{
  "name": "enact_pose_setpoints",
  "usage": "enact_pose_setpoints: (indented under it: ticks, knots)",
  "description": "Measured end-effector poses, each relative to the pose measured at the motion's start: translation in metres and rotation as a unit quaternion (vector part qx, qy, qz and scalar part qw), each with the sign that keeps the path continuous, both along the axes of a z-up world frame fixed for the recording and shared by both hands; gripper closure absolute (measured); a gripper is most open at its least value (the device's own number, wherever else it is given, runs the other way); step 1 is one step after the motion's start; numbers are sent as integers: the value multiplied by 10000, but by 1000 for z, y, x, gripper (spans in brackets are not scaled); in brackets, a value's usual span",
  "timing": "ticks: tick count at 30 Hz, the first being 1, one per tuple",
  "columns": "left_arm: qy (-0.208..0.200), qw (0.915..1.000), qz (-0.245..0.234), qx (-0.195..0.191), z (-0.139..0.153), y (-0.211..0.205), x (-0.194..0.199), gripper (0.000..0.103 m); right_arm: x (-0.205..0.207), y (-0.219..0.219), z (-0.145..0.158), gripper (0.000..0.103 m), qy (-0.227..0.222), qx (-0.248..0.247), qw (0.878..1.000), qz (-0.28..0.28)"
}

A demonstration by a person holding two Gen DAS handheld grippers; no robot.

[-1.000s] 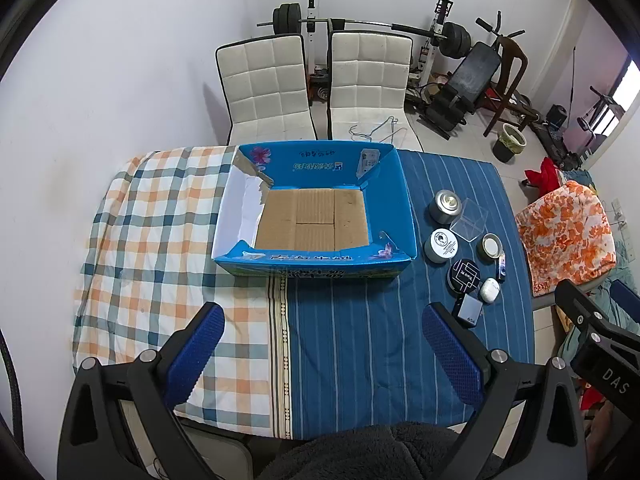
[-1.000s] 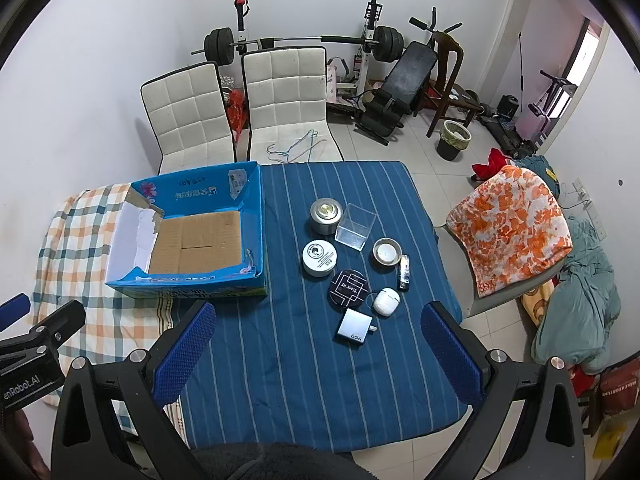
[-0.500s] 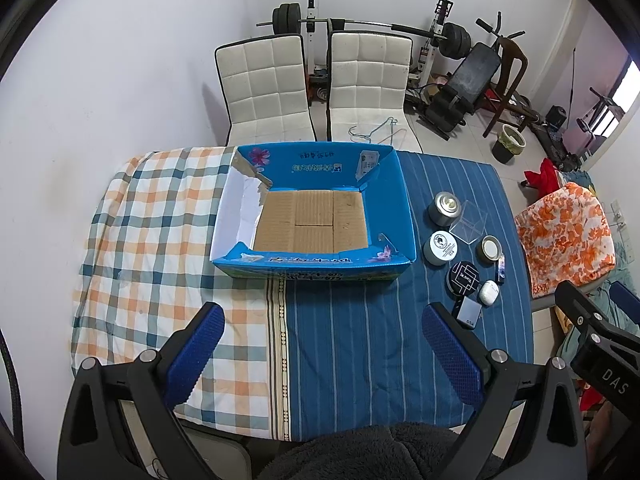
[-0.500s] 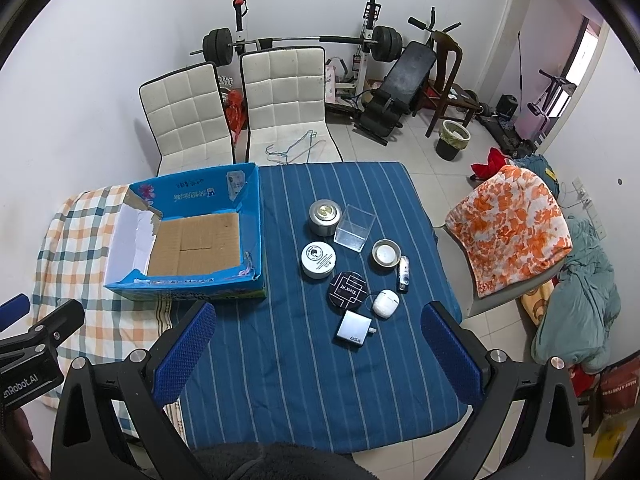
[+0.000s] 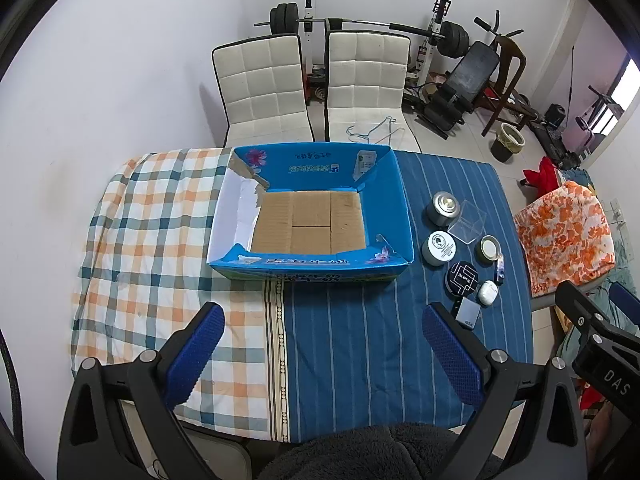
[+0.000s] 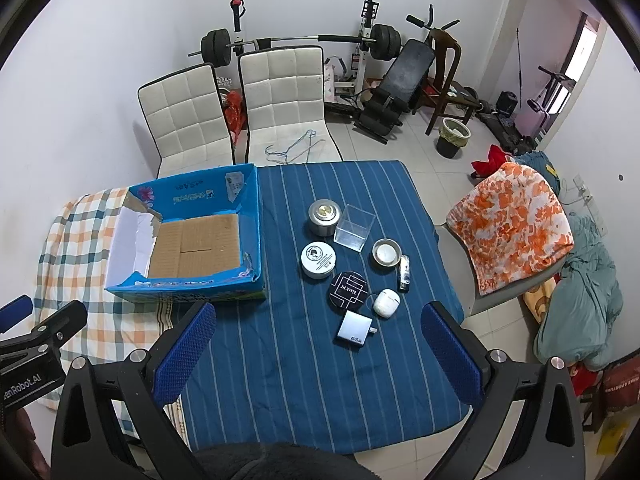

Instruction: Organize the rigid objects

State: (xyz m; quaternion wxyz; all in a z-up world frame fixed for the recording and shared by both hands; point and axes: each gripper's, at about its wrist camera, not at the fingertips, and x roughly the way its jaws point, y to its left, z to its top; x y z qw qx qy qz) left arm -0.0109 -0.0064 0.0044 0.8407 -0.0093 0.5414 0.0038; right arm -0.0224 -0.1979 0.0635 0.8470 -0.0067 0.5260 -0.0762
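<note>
Behind the table, two white chairs [image 5: 316,84] and a weight bench stand against the wall. From the left wrist view, the blue cardboard box [image 5: 310,268] sits where the checked cloth meets the blue striped cloth [image 5: 360,340], its brown floor bare. The left gripper [image 5: 324,344] hangs released above the near edge, jaws wide with nothing between them. Compared with a second ago the box sits marginally lower in this view, so the gripper has barely drifted; nothing has been moved.

From the right wrist view, the small items lie clustered to the right of the box: a metal tin [image 6: 324,216], a clear cube [image 6: 355,227], a white round tin [image 6: 318,259], a small open tin [image 6: 387,252], a black disc [image 6: 349,290], a white earbud case [image 6: 386,303] and a grey charger [image 6: 354,330]. The right gripper [image 6: 320,340] is also spread wide and empty, hovering high above the charger. All items remain outside the box, so I judge the sorting has not yet begun
</note>
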Motion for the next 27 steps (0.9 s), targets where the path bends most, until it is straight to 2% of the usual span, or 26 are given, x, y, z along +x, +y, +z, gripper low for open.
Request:
enact_pose_setpoints:
  ticks: [6,9,11,13,15,18,22,27]
  knots:
    - [8,10000,10,-2,-2,-1,2,1,13,-15,-11,0,120,273,9994,-152]
    - [17,10000,49,5,-10,-6,20,1,31,-38,-32,0,337,694,9963,-388]
    - [12,9999,136,33,-26,-14,51,1,50,-56,-50,0,499,909,9932,-527]
    - [14,9998,182,84,-40,-20,80,1,74,-78,-74,0,626,1095,9893,-733]
    - [38,9997,216,137,-55,-29,105,1,99,-97,-102,0,759,1071,9872,-911]
    - [284,9991,250,207,-96,-56,155,1,145,-128,-153,0,1008,1143,9806,-1234]
    - [666,9971,349,150,-144,-78,194,1,201,-162,-224,1,1421,1323,9678,-1604]
    - [944,9944,298,364,-187,-109,236,1,253,-187,-300,4,1843,1525,9517,-1925]
